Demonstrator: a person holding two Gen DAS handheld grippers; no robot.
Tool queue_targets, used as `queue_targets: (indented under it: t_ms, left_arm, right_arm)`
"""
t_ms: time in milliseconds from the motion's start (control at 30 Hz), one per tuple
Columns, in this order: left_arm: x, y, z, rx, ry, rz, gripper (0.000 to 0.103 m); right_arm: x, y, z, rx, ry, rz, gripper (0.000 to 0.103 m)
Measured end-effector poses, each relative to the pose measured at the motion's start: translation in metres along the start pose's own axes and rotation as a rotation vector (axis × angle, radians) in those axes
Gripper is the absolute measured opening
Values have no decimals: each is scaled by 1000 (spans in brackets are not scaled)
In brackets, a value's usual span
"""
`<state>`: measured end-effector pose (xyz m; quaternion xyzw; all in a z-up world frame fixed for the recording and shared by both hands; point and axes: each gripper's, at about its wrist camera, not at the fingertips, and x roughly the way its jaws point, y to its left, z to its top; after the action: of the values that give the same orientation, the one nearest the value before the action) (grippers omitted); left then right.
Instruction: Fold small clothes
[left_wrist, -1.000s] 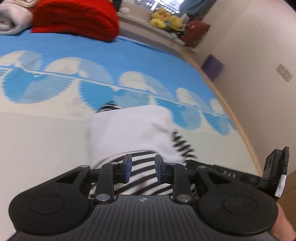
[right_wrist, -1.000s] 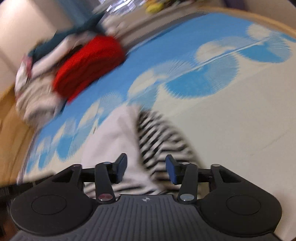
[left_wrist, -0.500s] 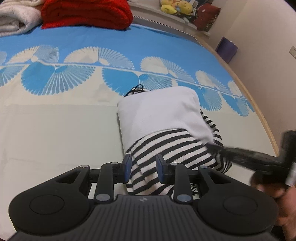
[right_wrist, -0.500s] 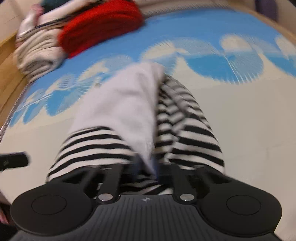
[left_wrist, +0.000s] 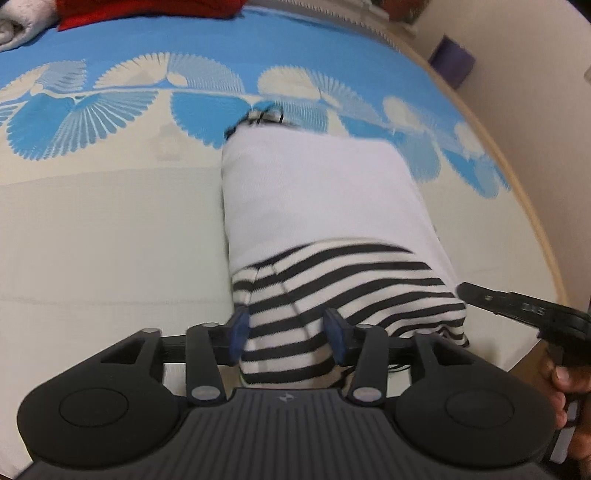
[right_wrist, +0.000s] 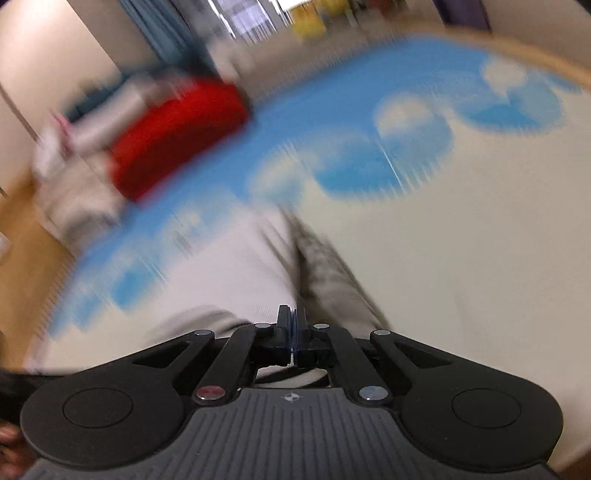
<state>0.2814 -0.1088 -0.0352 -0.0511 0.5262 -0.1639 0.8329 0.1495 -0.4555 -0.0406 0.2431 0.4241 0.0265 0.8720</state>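
A small garment, white on top with black and white stripes (left_wrist: 332, 229), lies folded on the bed. In the left wrist view my left gripper (left_wrist: 287, 334) is open, its blue fingertips (left_wrist: 239, 328) on either side of the striped near end. My right gripper (left_wrist: 517, 304) shows at the right, touching the garment's striped corner. In the blurred right wrist view my right gripper (right_wrist: 291, 325) has its fingers pressed together over the garment (right_wrist: 258, 266); whether cloth is pinched between them I cannot tell.
The bed cover (left_wrist: 92, 221) is cream with blue fan shapes. A red knit pile (right_wrist: 173, 136) and pale folded clothes (right_wrist: 74, 192) lie at the far end. The bed's wooden edge (left_wrist: 532, 206) curves along the right, near a wall.
My left gripper has opened wider and moved closer around the striped end. My right gripper has gone from open to shut at the garment's edge and is moving fast.
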Motion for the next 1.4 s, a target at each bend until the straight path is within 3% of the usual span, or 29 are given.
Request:
queue_targets:
  t_ms: [100,200,367,633,700,733,800,900,967,1000,1067,1100,1233,1367,1400]
  left_arm:
    - [18,-2,-5,21,37,47,74]
    - [32,-2,-8,32,69,61,76]
    - [17,3,-6,26,60,0,75]
    - [64,-10,-31,212,233,83,75]
    - [79,-17,-45,299,307,150,71]
    - [80,-24,-51,384,307,206,71]
    - [68,-30,-45,407,271,222,59]
    - [21,-21,-25,341,187,61,61]
    - [-8,-16,-17,390,140,7,65]
    - [-23,-13,-13,417,108,-9,70]
    - [-44,-3,1,424,67,-29,71]
    - [-50,2,10,403,45,-33,71]
    - [-49,31,53,170,-21,-11,71]
    - [-31,50,63,-4,-131,6,71]
    - [-25,52,62,-26,-123,0,71]
  right_arm:
    - [28,1,-4,-37,108,-88,0]
    - [50,7,-5,-56,160,-151,0]
    - [63,22,-3,-99,167,-218,0]
    - [65,12,-6,-101,198,-275,0]
    - [65,12,-8,-94,198,-276,0]
    - [65,13,-9,-101,196,-275,0]
    - [62,16,-10,-105,186,-240,0]
    - [52,19,-6,-97,131,-183,3]
    - [43,19,-3,-63,95,-170,7]
    - [36,17,1,-31,67,-153,11]
    - [20,16,8,44,-19,-78,31]
    - [14,16,11,73,-62,-47,35]
    - [17,22,28,127,-166,22,46]
    - [46,26,42,168,-145,43,54]
    - [54,27,44,181,-135,34,55]
